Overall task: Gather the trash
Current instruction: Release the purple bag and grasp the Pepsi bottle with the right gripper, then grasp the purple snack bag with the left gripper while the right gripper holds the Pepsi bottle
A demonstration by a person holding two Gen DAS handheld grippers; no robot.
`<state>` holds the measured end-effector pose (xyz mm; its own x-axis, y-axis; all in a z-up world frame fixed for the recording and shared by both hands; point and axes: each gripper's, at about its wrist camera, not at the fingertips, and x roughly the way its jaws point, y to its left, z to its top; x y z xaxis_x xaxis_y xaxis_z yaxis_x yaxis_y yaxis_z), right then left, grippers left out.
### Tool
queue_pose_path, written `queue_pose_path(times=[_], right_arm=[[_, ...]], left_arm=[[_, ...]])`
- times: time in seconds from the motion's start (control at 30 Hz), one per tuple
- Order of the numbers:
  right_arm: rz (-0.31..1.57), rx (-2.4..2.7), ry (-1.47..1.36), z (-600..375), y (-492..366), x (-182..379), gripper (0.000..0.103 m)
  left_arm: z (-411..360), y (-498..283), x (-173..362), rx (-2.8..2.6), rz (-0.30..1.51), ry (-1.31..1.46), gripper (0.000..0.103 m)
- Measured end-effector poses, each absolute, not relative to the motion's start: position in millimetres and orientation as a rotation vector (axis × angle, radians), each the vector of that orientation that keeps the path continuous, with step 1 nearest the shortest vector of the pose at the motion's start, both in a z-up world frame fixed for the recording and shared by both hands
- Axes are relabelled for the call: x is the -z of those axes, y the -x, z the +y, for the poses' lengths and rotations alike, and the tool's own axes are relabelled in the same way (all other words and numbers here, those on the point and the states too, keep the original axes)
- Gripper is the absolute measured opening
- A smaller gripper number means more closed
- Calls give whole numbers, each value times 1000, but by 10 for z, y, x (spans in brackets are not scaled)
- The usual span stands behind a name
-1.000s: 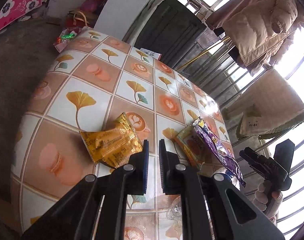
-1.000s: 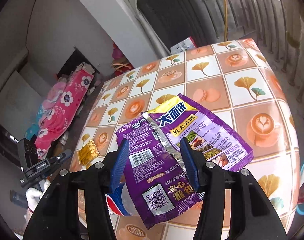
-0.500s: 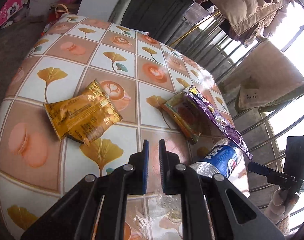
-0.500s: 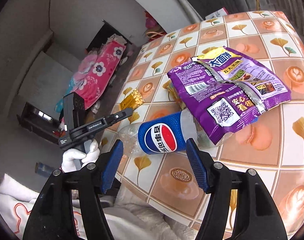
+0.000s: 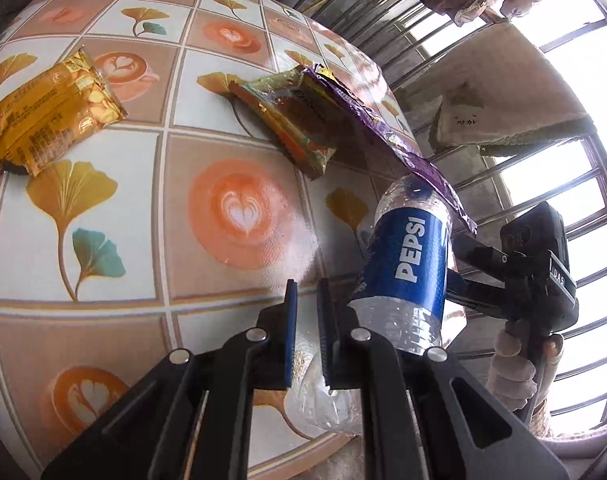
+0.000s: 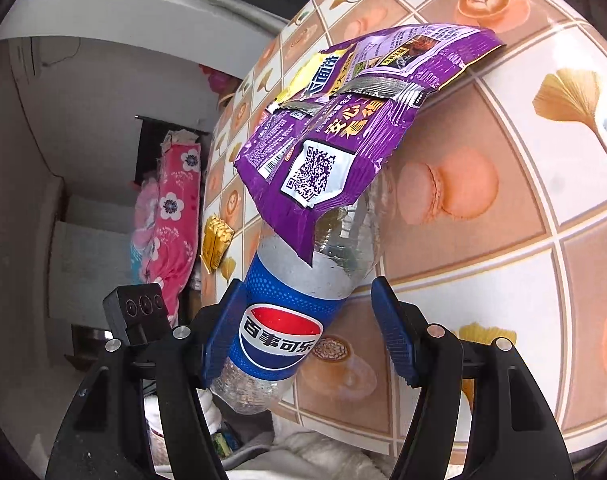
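**Pepsi bottle between the right claw's fingers**

The empty Pepsi bottle [image 6: 281, 320] is lying at the surface [image 6: 503, 184] edge, under the purple wrapper [image 6: 327, 152]. The right claw [image 6: 303, 336] is standing apart around it. The left claw [image 5: 305, 336] is staying nearly together, holding nothing, near a yellow snack packet [image 5: 43, 116].

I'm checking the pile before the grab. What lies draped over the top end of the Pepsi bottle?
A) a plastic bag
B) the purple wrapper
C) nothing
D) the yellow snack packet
B: the purple wrapper overhangs the clear end of the Pepsi bottle, which sits between the right gripper's open jaws.
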<state>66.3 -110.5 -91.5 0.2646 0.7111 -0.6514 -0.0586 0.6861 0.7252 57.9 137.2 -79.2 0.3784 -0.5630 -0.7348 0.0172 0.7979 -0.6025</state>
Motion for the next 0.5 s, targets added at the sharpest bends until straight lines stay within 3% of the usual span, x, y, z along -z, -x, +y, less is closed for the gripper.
queue_pose_path(times=[0.5], right_arm=[[1208, -531, -724, -1448, -510, 968, 62]], left_arm=[[505, -637, 818, 597, 1190, 434, 9]])
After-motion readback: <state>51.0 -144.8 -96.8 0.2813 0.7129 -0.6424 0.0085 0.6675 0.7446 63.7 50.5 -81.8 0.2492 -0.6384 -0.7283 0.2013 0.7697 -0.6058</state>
